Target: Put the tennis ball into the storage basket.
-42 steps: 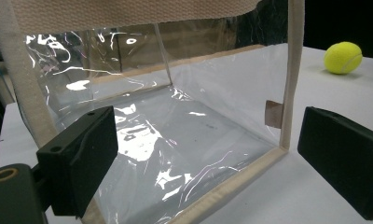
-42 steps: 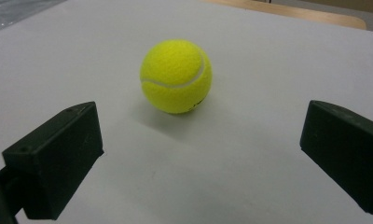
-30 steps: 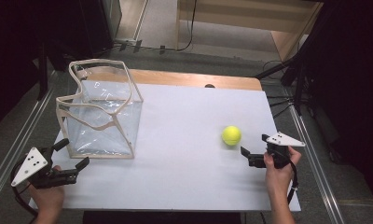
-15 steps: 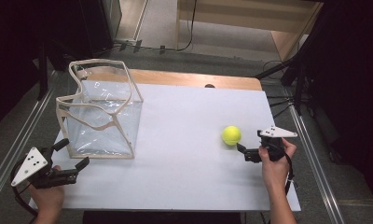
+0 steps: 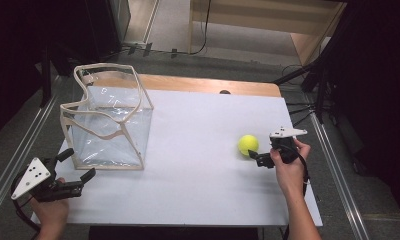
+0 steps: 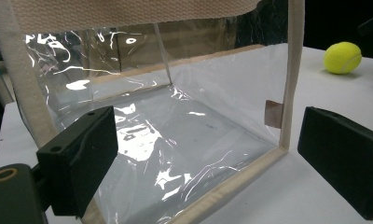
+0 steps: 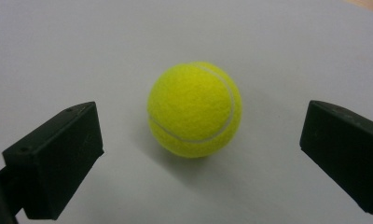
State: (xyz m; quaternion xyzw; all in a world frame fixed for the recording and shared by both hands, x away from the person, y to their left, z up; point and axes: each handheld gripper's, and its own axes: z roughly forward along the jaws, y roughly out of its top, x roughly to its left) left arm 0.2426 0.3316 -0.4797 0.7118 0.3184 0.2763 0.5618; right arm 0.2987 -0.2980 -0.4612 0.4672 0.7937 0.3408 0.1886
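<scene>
Tennis ball (image 5: 248, 144) sits on the white tabletop (image 5: 198, 165) toward its right side, well apart from the clear bag (image 5: 108, 125) that stands at the left. The right tongs (image 5: 256, 156) are just beside the ball, on its near right, with the jaws spread wide and nothing between them yet. In the right gripper view the ball (image 7: 194, 109) lies straight ahead, centred in the gap between the two black jaws, a little beyond their tips and touching neither. That is the relation the coming move seems to turn on: a short push forward along the tongs' own line would probably bring the jaws to either side of the ball, ready to close. Being round, the ball has no long axis to line up with, though it could roll away if one jaw nudges it first.

The left tongs (image 5: 77, 166) are far from the ball, at the near left corner of the tabletop, also open and empty, pointing at the bag's near lower edge. The left gripper view looks through the bag's (image 6: 175, 116) transparent wall, with the ball (image 6: 342, 57) small at the far right. The right hand (image 5: 288, 167) is clearly the nearer one.
</scene>
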